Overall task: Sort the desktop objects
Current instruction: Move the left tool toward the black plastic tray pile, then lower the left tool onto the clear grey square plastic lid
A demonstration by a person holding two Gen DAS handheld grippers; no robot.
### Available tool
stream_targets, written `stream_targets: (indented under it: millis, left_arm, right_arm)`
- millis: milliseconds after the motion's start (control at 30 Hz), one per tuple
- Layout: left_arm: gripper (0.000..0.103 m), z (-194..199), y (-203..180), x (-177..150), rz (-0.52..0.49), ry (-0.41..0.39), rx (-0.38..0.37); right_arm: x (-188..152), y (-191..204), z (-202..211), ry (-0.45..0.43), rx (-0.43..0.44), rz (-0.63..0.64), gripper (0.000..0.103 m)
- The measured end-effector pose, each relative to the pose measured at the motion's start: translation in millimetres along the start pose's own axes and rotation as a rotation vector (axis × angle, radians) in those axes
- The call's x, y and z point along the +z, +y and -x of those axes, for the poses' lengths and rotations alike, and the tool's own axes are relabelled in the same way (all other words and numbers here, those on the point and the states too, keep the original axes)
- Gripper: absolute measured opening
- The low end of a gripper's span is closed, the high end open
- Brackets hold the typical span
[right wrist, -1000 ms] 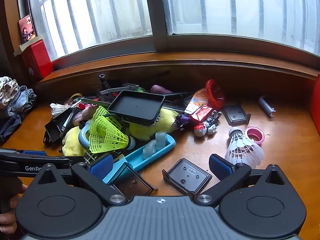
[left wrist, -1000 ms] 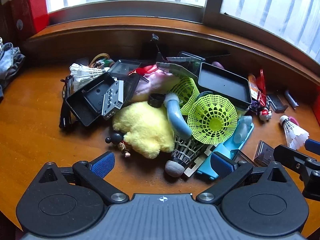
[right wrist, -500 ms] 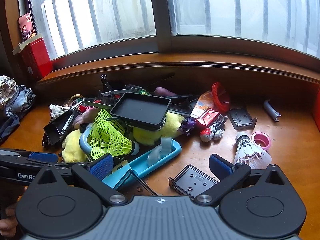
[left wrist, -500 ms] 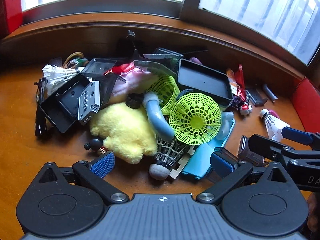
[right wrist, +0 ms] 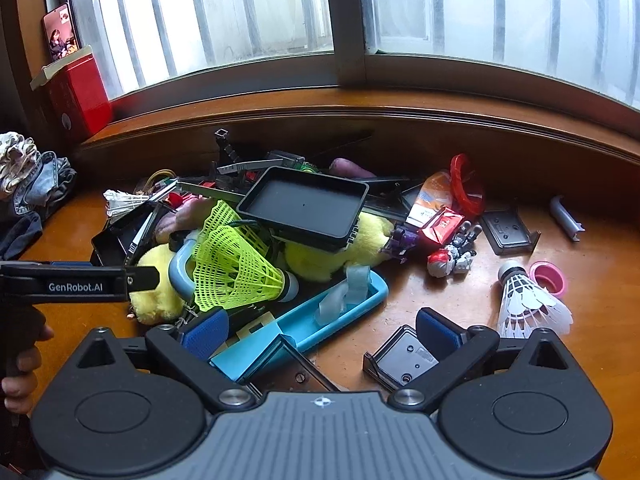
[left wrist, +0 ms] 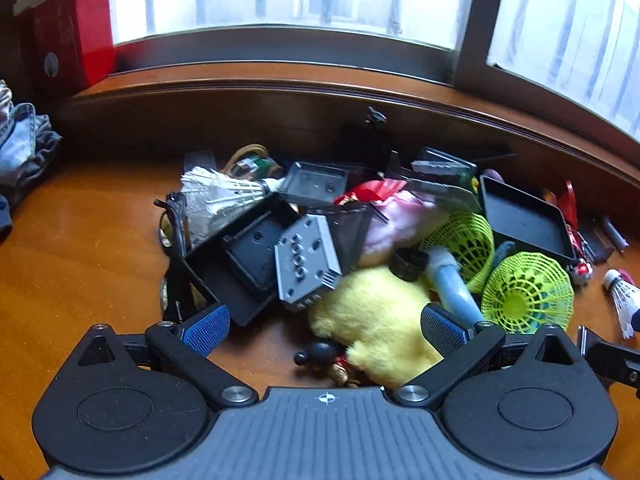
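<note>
A heap of objects lies on the wooden desk (left wrist: 80, 248). It holds a yellow plush toy (left wrist: 376, 320), green plastic shuttlecocks (left wrist: 524, 292), a black tray (right wrist: 304, 208), a grey plastic plate (left wrist: 306, 264), a black case (left wrist: 240, 264), a blue tray (right wrist: 320, 320) and a white feather shuttlecock (right wrist: 528, 304). My left gripper (left wrist: 324, 328) is open and empty, just before the plush toy and black case. My right gripper (right wrist: 320, 332) is open and empty, above the blue tray's near end, with a small black plastic cover (right wrist: 400, 356) by its right finger.
A raised wooden window ledge (right wrist: 360, 108) runs behind the heap. A red box (right wrist: 80, 92) stands at the back left, and clothes (right wrist: 32, 184) lie at the left edge. A pink cap (right wrist: 548, 276), toy figures (right wrist: 452, 256) and snack packets (right wrist: 432, 200) lie right of the heap.
My left gripper has swung left and come closer to the heap, so the black case and plush toy now sit between its fingers. My right gripper has edged forward slightly.
</note>
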State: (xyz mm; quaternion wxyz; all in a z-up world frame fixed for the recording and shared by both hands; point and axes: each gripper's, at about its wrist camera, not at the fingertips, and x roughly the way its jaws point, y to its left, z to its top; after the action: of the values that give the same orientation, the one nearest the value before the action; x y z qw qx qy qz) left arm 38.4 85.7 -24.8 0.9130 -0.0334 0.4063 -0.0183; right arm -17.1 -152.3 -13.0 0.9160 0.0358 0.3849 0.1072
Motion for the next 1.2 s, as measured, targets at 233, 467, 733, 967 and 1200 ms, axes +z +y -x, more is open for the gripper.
stream_targets:
  millis: [233, 467, 733, 967, 1200]
  left_arm:
    - [0.102, -6.0, 21.3, 11.6, 0.056, -0.025, -0.023]
    - [0.101, -13.8, 22.5, 13.2, 0.06, -0.026, -0.084]
    - [0.101, -23.2, 29.9, 13.3, 0.107, -0.026, -0.087]
    - [0.101, -24.5, 41.6, 11.2, 0.14, -0.037, -0.035]
    - [0.101, -21.9, 51.4, 4.1, 0.152, -0.016, 0.017]
  right_arm:
    - [7.3, 4.2, -4.5, -0.017, -0.002, 0.078, 0.091]
    - [25.0, 7.2, -20.4, -0.041, -0.022, 0.218, 0.086]
    - [44.0, -2.0, -48.1, -0.036, -0.063, 0.304, 0.085]
    - [52.6, -6.4, -71.6, -0.014, -0.039, 0.325, 0.085]
    - [51.2, 2.3, -81.8, 0.002, 0.028, 0.339, 0.085]
